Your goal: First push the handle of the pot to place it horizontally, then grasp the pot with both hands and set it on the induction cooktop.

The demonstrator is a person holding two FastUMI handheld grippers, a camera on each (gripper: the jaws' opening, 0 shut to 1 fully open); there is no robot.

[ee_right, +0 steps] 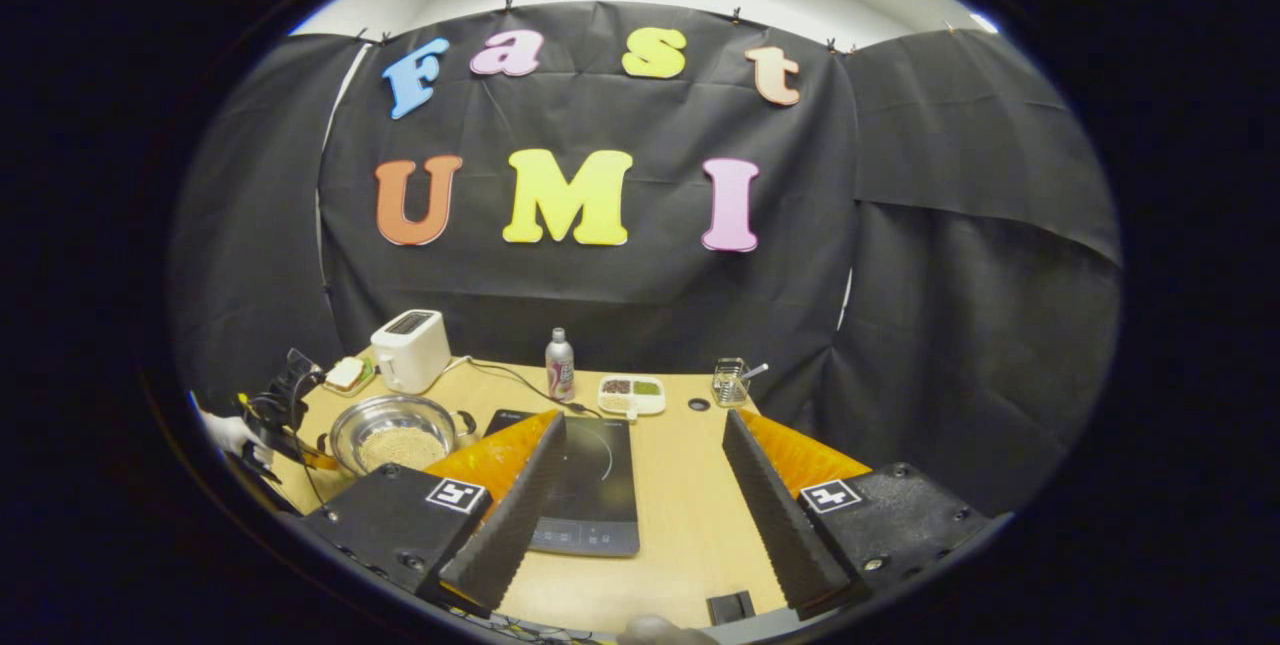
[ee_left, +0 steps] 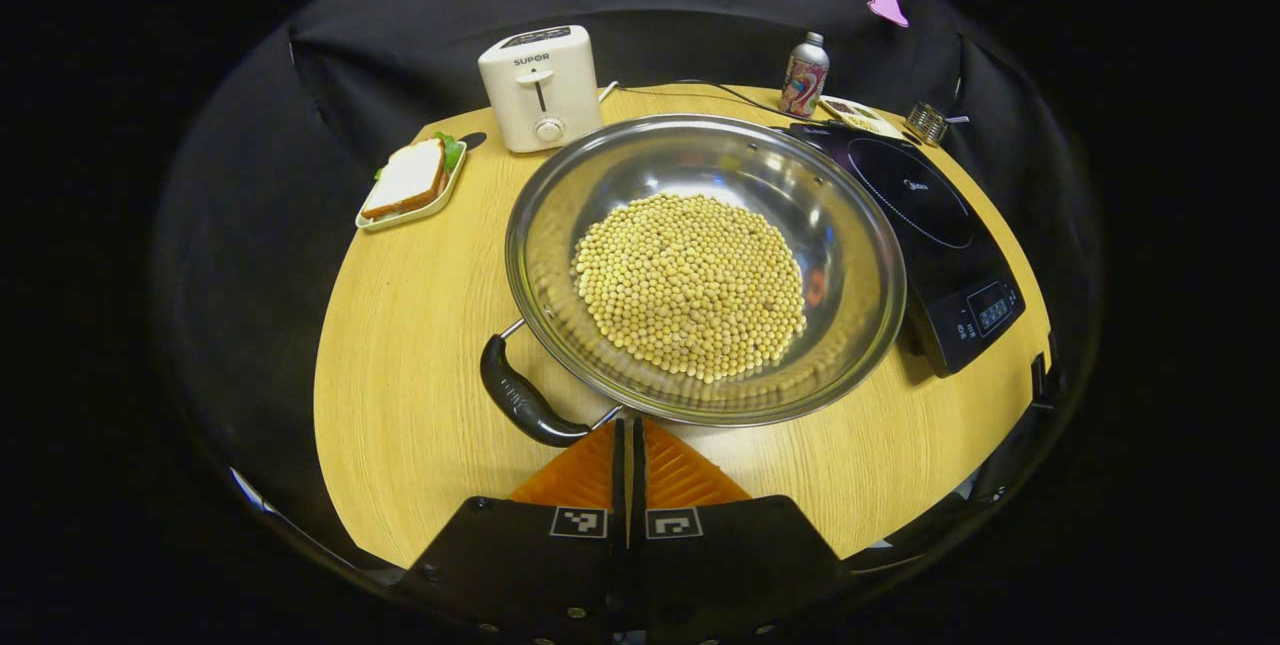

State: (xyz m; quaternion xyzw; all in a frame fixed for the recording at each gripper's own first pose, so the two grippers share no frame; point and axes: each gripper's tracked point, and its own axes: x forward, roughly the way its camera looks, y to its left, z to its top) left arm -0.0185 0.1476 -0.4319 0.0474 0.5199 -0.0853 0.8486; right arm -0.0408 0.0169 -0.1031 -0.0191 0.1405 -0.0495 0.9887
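Right up close in the left gripper view, the left gripper (ee_left: 630, 455) has its fingers pressed together with nothing between them. Their tips sit just beside the near black handle (ee_left: 520, 395) of the pot (ee_left: 700, 265).

The pot is a wide, shiny steel bowl shape on the wooden surface (ee_left: 420, 325). It is full of soybeans (ee_left: 690, 285), so it is probably heavy, and the beans could roll and spill if it tips. The steel looks smooth and slippery. The handles look like the best places to hold it, one for each gripper, keeping it flat.

Just beside the pot, on its right, lies the black induction cooktop (ee_left: 930, 225).

Farther back stand a white toaster (ee_left: 538, 85), a sandwich on a tray (ee_left: 412, 180) and a small bottle (ee_left: 804, 75).

In the right gripper view, the right gripper (ee_right: 645, 465) hangs with its fingers wide apart above the cooktop, holding nothing.
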